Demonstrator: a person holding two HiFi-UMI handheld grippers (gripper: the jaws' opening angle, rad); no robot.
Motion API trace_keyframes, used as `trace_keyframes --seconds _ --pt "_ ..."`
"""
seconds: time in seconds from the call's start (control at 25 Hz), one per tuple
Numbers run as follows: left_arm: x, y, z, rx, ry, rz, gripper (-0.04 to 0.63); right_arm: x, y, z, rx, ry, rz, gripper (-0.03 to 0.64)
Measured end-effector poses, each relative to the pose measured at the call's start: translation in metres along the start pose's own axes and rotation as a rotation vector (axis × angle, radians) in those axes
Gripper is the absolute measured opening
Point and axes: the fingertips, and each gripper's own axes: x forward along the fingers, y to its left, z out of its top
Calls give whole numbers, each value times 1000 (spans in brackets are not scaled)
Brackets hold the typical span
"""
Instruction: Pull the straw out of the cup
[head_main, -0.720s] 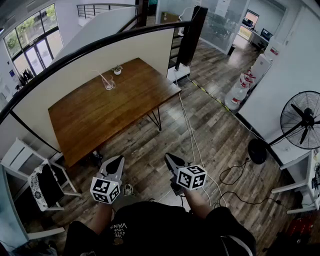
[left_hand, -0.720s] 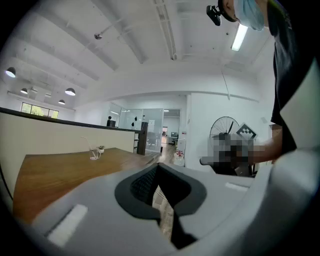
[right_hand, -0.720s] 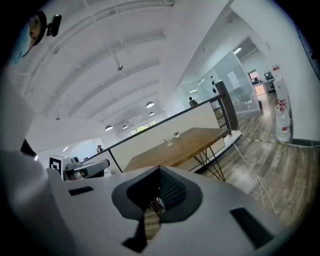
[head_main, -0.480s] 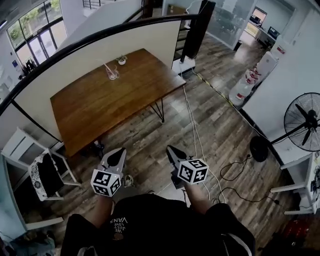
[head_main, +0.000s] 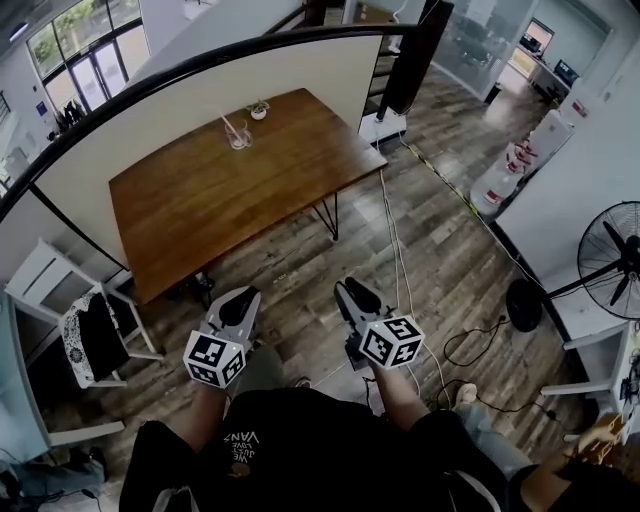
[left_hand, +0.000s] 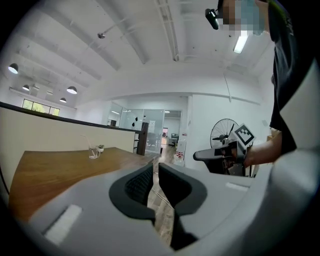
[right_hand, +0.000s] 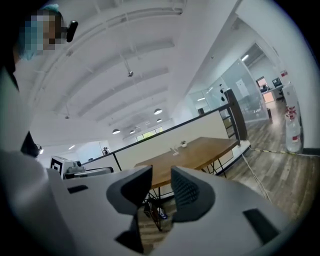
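A clear glass cup (head_main: 238, 137) with a pale straw (head_main: 230, 126) leaning in it stands near the far edge of the brown wooden table (head_main: 220, 205), well ahead of both grippers. My left gripper (head_main: 243, 297) is held low over the wood floor, shut, with nothing in it. My right gripper (head_main: 350, 291) hangs beside it, its jaws a little apart and empty. In the left gripper view the cup (left_hand: 93, 153) is small and distant beyond the gripper (left_hand: 155, 175). The right gripper view shows the cup (right_hand: 175, 150) far past the gripper (right_hand: 161, 184).
A small potted plant (head_main: 259, 110) sits behind the cup. A cream partition wall with a black rail (head_main: 200, 90) backs the table. A white chair (head_main: 70, 320) with a garment stands left, cables (head_main: 398, 250) cross the floor, and a floor fan (head_main: 612, 255) stands right.
The table and cup have shifted down and right in the head view and look slightly nearer. Both grippers keep the same pose in front of the body.
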Motion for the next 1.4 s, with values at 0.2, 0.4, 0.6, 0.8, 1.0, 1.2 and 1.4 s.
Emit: trace_keyframes --seconds 0.2,0.4,0.6,0.8,1.0,1.2,1.4 --pt "18 20 5 -22 -12 -23 169 26 -6 10 14 -12 15 153" --pt "49 64 12 -37 -15 -29 169 69 -21 22 26 -2 0 163" --pt "78 117 33 -35 -36 -24 169 126 -32 48 15 -2 -1 170" --pt "98 175 50 -36 -58 -5 169 185 -36 66 12 0 8 173" --pt "114 220 58 -37 -42 -9 169 236 -40 79 29 -10 8 173" --pt "126 255 65 -33 -32 -29 169 269 -41 81 48 -10 -8 173" --pt "139 283 64 -45 -22 -36 169 294 -46 80 59 6 -19 173"
